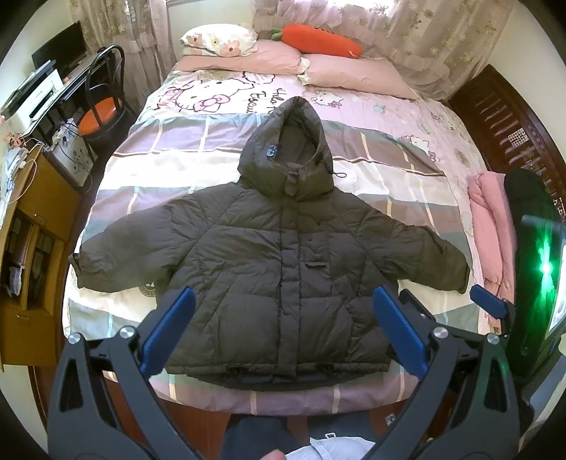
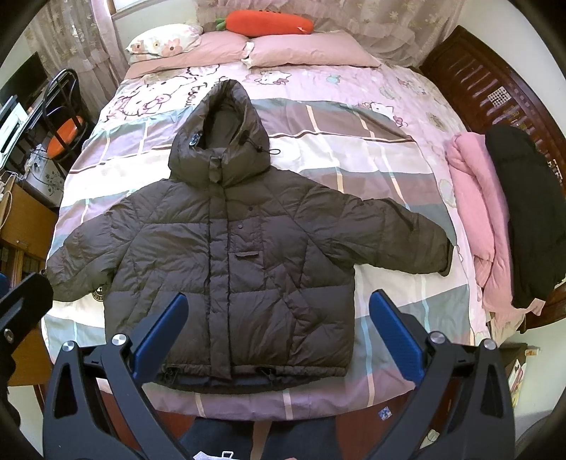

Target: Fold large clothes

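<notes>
The jacket lay flat on the bed. Both the left gripper and right gripper gaped wide, empty. Only the right view showed the black coat fully.

home bedroom | bed, pillows, curtains, desk

Bed spread with a pink cartoon-cat cover banded in grey, mauve and white. Lying flat on it, front up: dark olive hooded puffer jacket, sleeves out to both sides, hood toward the pillows, hem at the near edge. At the head: two pink pillows, a flowered pillow, an orange carrot plush on top. Along the right edge: bunched pink garment, black garment just beside it.
</notes>
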A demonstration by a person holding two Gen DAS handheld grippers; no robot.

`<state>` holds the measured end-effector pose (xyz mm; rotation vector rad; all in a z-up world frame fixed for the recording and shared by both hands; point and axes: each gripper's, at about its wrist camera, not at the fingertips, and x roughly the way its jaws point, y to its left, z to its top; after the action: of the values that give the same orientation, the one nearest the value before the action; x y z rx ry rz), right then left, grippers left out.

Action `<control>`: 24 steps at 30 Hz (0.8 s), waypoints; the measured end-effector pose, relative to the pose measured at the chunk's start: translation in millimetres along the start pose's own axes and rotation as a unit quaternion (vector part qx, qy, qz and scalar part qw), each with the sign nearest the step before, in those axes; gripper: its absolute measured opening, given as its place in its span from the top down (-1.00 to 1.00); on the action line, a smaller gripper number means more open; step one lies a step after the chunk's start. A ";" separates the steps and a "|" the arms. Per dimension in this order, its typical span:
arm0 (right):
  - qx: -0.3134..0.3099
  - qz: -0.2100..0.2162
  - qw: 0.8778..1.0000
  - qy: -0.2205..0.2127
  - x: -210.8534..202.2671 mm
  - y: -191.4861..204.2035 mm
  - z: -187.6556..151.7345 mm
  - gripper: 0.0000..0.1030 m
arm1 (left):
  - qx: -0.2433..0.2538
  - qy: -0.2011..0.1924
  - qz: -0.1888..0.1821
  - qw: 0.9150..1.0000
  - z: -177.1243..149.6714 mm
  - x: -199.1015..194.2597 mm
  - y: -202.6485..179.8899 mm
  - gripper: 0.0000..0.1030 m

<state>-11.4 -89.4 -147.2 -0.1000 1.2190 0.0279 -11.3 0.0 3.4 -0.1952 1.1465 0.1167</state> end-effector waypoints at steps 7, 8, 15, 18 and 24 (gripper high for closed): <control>0.000 0.000 1.000 0.000 -0.8 1.0 -0.1 -0.97 | -0.001 -0.002 0.002 1.000 -0.2 -0.9 0.8 -0.96; 0.000 0.000 1.000 0.000 -0.8 1.1 -0.5 -0.97 | -0.001 -0.002 0.002 1.000 -0.4 -0.9 0.8 -0.96; 0.001 0.001 1.000 0.002 0.6 -2.3 -1.5 -0.97 | -0.001 -0.002 0.001 1.000 -1.4 -1.0 1.2 -0.96; 0.002 0.001 1.000 0.002 2.4 -4.9 -1.8 -0.97 | -0.002 -0.002 0.002 1.000 -1.4 -0.4 0.5 -0.96; 0.001 0.000 1.000 0.003 2.0 -3.9 -1.1 -0.97 | -0.002 -0.003 0.002 1.000 -1.9 -0.7 -0.1 -0.96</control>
<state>-11.4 -93.5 -149.2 -0.0969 1.2256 0.0266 -13.2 -0.5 3.3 -0.1971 1.1409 0.1226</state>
